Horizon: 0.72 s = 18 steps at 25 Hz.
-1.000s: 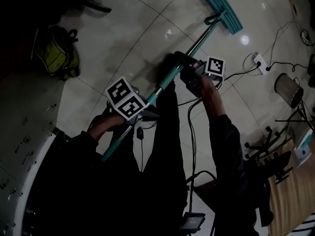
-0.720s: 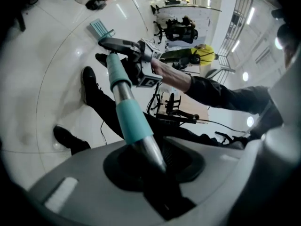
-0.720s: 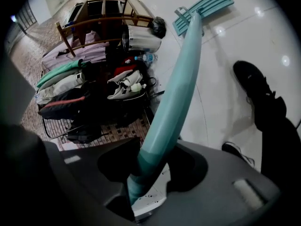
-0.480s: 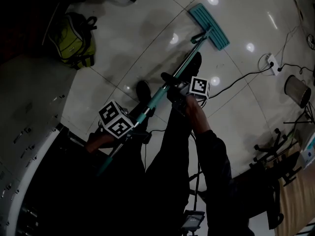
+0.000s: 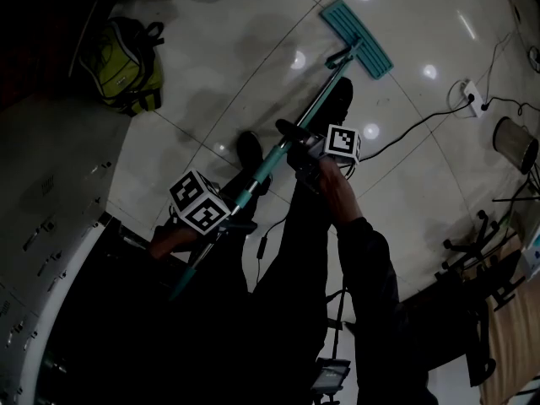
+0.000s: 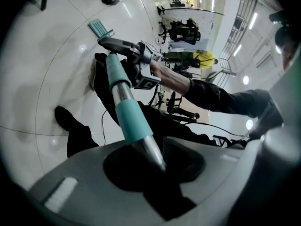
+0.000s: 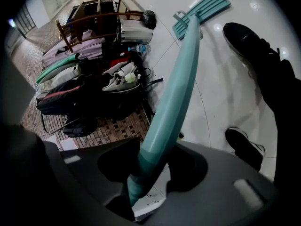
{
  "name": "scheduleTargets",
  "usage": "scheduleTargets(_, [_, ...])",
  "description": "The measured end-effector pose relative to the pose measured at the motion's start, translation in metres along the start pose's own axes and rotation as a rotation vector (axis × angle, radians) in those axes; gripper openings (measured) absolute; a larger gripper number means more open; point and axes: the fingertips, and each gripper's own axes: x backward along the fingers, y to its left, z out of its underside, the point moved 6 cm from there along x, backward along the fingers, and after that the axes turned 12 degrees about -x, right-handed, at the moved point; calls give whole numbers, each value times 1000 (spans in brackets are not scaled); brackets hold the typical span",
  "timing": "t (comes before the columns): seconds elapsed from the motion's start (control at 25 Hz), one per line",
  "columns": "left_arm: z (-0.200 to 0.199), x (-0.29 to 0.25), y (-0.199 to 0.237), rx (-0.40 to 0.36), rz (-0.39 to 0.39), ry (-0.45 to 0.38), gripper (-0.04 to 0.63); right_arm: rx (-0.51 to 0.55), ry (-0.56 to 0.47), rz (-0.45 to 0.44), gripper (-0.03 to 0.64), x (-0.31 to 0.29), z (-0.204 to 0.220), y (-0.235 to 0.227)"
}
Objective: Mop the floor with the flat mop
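Note:
The flat mop's teal head (image 5: 356, 37) (image 7: 201, 12) (image 6: 99, 29) lies flat on the glossy white tiled floor (image 5: 253, 49) at the top of the head view. Its teal and silver pole (image 5: 291, 133) (image 6: 126, 108) (image 7: 173, 98) slants down-left from the head toward me. My right gripper (image 5: 297, 148) (image 7: 146, 175) is shut on the pole at mid-length. Lower down the pole my left gripper (image 5: 238, 205) (image 6: 151, 158) is shut on the handle end. The person's two black shoes (image 5: 249, 152) (image 7: 251, 46) stand beside the pole.
A yellow-green backpack (image 5: 125, 64) lies at the top left. A power strip (image 5: 471, 98) with cables and a metal bin (image 5: 511, 140) sit at the right. In the right gripper view a wooden rack with bags and clothes (image 7: 89, 65) stands left of the mop head.
Over the last second the mop head slid away from me toward the top of the head view, and both grippers travelled with the pole. The last half second shows almost no shift.

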Motion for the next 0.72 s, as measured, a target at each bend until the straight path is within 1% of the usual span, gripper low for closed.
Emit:
scheduleTargets(0.16, [-28, -4, -1, -4, 3, -1, 126, 2, -14, 9, 173, 14, -23, 13])
scheduleTargets(0.32, [-77, -4, -2, -27, -6, 10, 127, 1, -28, 5, 173, 36, -62, 35])
scheduleTargets(0.48, [-137, -6, -2, -43, -5, 22, 127, -1, -34, 8, 173, 62, -112, 60])
scheduleTargets(0.72, [-243, -10, -1, -72, -14, 37, 127, 16, -36, -13, 173, 104, -200, 107])
